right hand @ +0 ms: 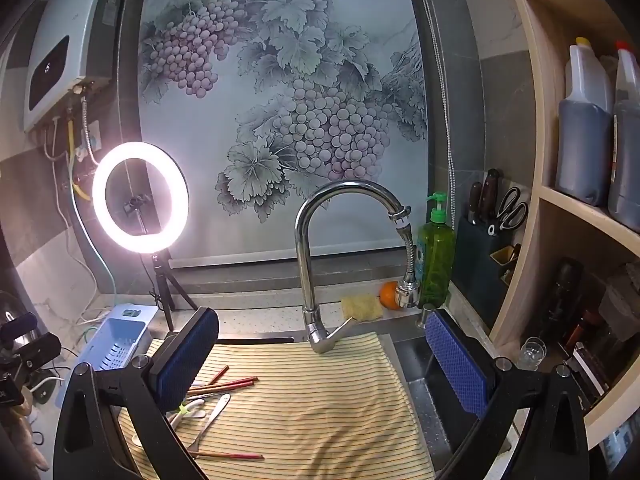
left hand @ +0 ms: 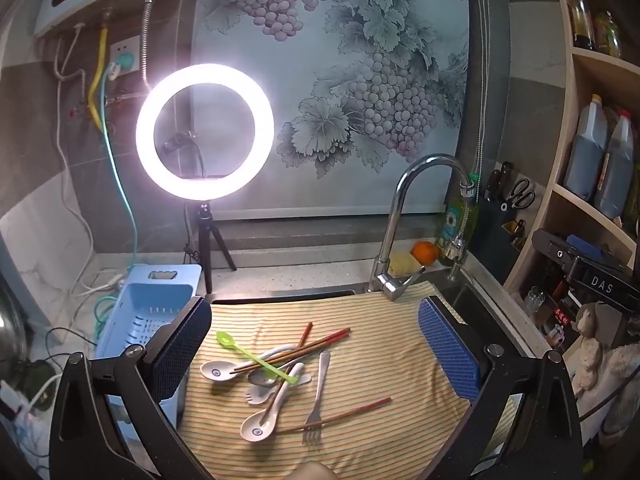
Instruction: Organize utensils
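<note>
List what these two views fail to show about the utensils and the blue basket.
- Utensil pile, right wrist view: its left part is hidden behind the right gripper's left finger pad.
- Blue basket, left wrist view: its near end is covered by the left gripper's finger; any contents cannot be told.
- Metal spoon, left wrist view: mostly buried under the chopsticks and green spoon.
- Spoon bowl markings: too small to read.

Utensils (left hand: 280,372) heaped on cloth (left hand: 380,360), basket (left hand: 148,316) left, faucet (left hand: 400,240) behind, ring light (left hand: 205,126) behind basket
</note>
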`<action>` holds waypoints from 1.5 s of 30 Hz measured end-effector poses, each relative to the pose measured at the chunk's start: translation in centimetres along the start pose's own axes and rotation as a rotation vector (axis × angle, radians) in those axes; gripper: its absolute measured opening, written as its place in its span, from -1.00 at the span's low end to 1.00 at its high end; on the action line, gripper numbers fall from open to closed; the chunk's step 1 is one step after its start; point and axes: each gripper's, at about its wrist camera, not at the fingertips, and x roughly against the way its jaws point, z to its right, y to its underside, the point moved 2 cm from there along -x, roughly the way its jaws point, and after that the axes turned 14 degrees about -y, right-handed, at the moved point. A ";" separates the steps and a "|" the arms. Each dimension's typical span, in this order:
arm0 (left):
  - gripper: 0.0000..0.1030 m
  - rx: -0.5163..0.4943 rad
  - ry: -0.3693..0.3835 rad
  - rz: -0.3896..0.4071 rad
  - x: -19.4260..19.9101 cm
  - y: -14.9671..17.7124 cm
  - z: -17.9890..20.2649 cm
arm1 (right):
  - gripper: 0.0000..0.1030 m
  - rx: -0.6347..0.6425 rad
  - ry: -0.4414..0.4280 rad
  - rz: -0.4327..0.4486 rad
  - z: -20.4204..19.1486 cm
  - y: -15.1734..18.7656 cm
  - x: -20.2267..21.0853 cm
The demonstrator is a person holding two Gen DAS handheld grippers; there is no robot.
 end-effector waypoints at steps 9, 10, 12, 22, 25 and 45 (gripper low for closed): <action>0.99 -0.003 0.006 -0.002 0.1 0.0 0.3 | 0.98 -0.005 -0.003 0.001 0.1 0.1 0.0; 0.99 -0.004 0.006 -0.002 0.1 0.0 0.3 | 0.98 -0.005 -0.004 -0.001 0.1 0.1 0.0; 0.99 -0.003 0.005 -0.003 0.1 0.0 0.3 | 0.98 -0.006 -0.003 -0.003 0.1 0.1 0.0; 0.99 -0.005 0.004 -0.006 0.0 0.0 0.5 | 0.98 -0.003 -0.005 -0.011 -0.1 0.2 -0.6; 0.99 -0.002 0.002 -0.008 -0.1 0.1 0.4 | 0.98 -0.001 -0.006 -0.013 -0.2 0.2 -0.8; 0.99 -0.004 0.003 -0.019 -0.6 0.3 0.5 | 0.99 -0.006 -0.007 -0.030 -0.3 0.4 -1.6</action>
